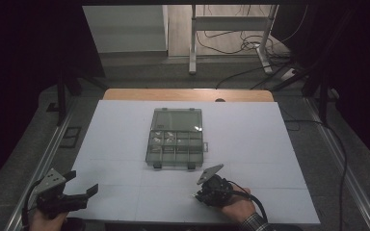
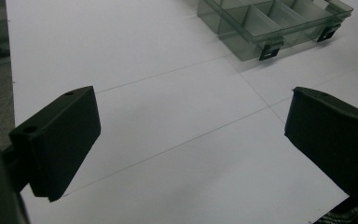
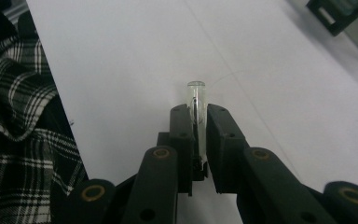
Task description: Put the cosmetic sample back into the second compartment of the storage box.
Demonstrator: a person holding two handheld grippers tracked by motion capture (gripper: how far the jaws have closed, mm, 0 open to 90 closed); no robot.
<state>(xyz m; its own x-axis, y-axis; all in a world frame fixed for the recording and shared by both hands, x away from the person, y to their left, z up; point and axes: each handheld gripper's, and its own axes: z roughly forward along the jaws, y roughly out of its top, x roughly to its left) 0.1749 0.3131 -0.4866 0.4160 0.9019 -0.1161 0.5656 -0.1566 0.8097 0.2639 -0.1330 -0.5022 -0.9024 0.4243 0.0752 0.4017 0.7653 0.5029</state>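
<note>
Jaws above a white board [image 1: 125, 144]; dark room around.

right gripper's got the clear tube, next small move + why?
Probably lift and carry it toward the compartment box. The right gripper is shut on the small clear tube, the box lid stands open, and the left gripper waits open over bare table.

Dim room; white tabletop [image 1: 125, 144] on grey floor [image 1: 318, 144]; metal desk frame [image 1: 231, 29], loose cables [image 1: 250, 45] beyond.

Left claw [image 2: 191, 140] agape; right claw [image 3: 198, 116] clamped (both low).
</note>
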